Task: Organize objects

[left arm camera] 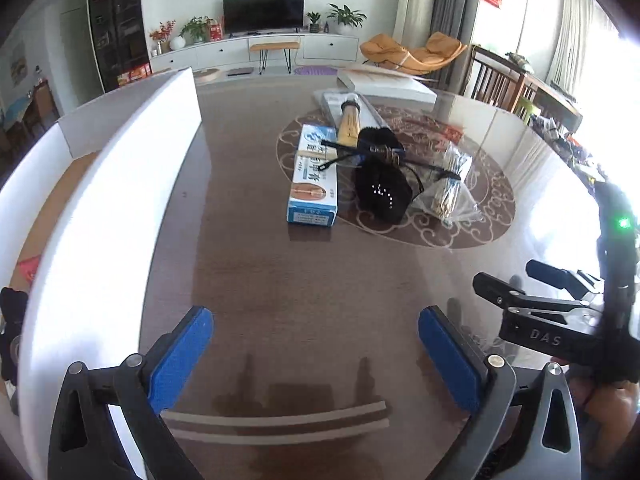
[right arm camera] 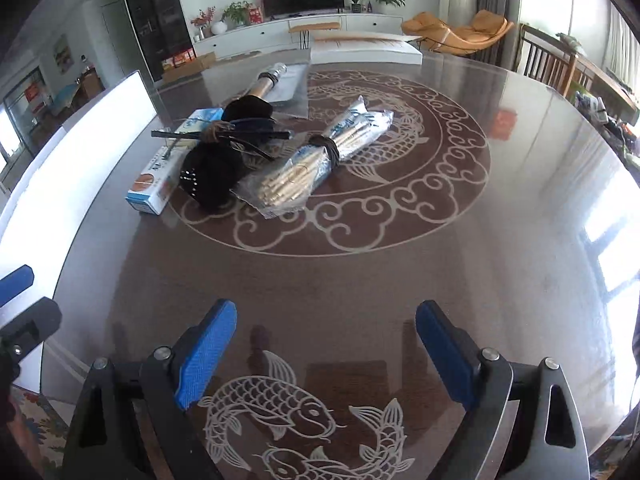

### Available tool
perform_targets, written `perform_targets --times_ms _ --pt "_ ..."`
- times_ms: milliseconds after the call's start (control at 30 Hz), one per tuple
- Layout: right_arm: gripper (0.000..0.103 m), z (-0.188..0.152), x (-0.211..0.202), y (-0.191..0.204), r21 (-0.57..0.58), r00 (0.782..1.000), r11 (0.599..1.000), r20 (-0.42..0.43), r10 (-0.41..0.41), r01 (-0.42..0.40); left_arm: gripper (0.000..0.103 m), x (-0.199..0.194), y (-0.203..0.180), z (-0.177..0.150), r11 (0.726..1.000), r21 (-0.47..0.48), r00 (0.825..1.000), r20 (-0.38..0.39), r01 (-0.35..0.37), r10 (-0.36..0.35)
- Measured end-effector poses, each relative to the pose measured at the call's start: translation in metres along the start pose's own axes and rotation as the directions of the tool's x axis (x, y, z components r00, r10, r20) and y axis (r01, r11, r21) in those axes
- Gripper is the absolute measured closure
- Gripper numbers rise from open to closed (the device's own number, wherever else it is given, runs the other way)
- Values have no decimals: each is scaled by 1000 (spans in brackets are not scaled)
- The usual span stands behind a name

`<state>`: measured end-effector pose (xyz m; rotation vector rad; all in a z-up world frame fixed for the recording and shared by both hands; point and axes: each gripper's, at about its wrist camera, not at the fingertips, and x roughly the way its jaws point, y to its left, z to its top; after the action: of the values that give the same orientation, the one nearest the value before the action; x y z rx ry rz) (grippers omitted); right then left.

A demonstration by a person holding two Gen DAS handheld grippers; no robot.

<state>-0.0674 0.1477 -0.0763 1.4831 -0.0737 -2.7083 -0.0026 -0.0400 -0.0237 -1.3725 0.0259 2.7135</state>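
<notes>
A pile of objects lies mid-table: a blue-and-white box, a black pouch with dark glasses on top, a clear bag of wooden sticks, and a tan tube in a clear packet. My left gripper is open and empty, well short of the pile. My right gripper is open and empty, also short of the pile. The right gripper also shows at the right edge of the left wrist view.
A white open box stands along the table's left side. A flat white box lies at the far edge. The round glass-topped table has fish patterns. Chairs stand at the right.
</notes>
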Motion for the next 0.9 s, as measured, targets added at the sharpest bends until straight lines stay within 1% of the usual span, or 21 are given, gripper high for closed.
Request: perform_targets --times_ms 33,67,133,167,200,267,300,333,433,900 --pt "11 2 6 0 -10 1000 1000 -14 -7 7 0 14 -5 1 1000 15 1000 -11 -17 17" --pt "11 4 8 4 -27 1000 999 -10 -24 23 0 26 -6 4 999 23 999 -23 -30 31" --pt "11 13 14 8 -54 1000 998 1 -31 31 0 46 -5 12 999 20 998 -49 -26 27" --pt "7 19 19 10 -58 999 997 0 -41 41 0 54 -4 16 1000 12 998 -52 -24 24" --pt "0 24 25 11 -63 998 996 -2 -56 55 0 61 -2 22 1000 4 998 -54 -23 23" --pt "0 36 35 11 -50 998 997 0 -65 65 0 74 -2 31 999 -7 998 -64 -31 31" --pt "0 41 39 10 -41 998 997 6 -68 68 0 80 -3 35 999 -6 997 -61 -51 51" --pt "0 47 43 9 -36 997 997 13 -71 71 0 83 -4 38 998 -7 997 -44 -59 59" --pt "0 52 49 9 -62 997 997 56 -52 55 0 89 -5 41 998 -19 998 -27 -57 56" --pt "0 54 52 10 -60 997 997 53 -50 53 0 85 -1 41 998 -22 998 -23 -53 53"
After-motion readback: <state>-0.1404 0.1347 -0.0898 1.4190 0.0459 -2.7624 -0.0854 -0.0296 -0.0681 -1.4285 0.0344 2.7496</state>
